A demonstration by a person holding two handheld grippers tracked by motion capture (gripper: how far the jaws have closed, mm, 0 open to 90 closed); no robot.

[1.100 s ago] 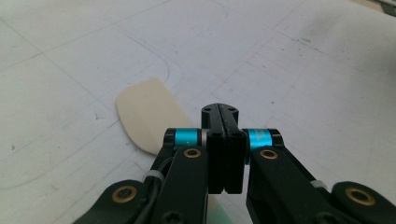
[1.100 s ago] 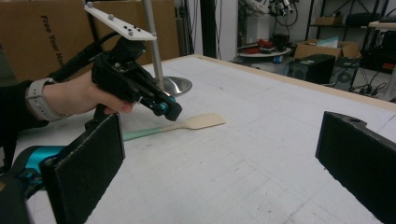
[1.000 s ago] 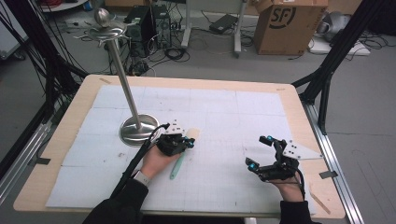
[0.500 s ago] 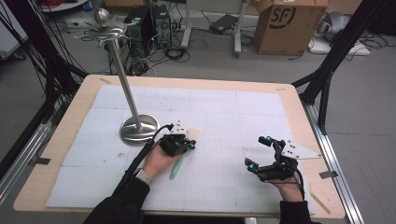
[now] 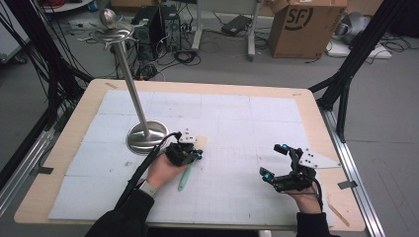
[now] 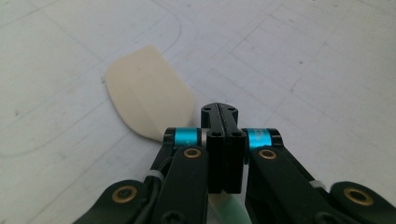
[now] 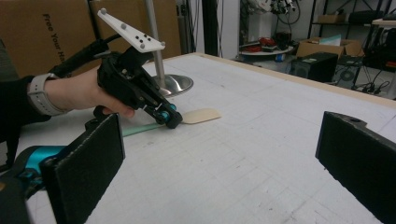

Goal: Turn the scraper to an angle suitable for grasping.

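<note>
On the desk, near its middle: left tongs (image 5: 190, 154) over a spatula (image 5: 187, 174).
Left tongs: jaws pressed together in the left gripper view (image 6: 219, 114), nothing caught between the tips; they point down at the mat, just beside the spatula's cream blade (image 6: 148, 97).
Spatula: lies flat on the mat, cream blade toward the far edge, green handle (image 5: 184, 178) toward the person; the handle passes under the left tongs and hand (image 5: 162, 170).
Right tongs: jaws spread wide (image 5: 280, 164), held low over the mat at the right, well apart from the spatula; in the right gripper view the two black pads (image 7: 88, 161) stand far apart with bare mat between them.
Stand: a steel pole on a round base (image 5: 146, 136), just left of the left tongs, close beside the hand.
Open room: the mat (image 5: 237, 118) lies bare between the two tongs and across the whole far half.
Edges: the desk rim (image 5: 207, 88) shows wood all round the mat; the right tongs sit near the right edge, both forearms cross the near edge.
</note>
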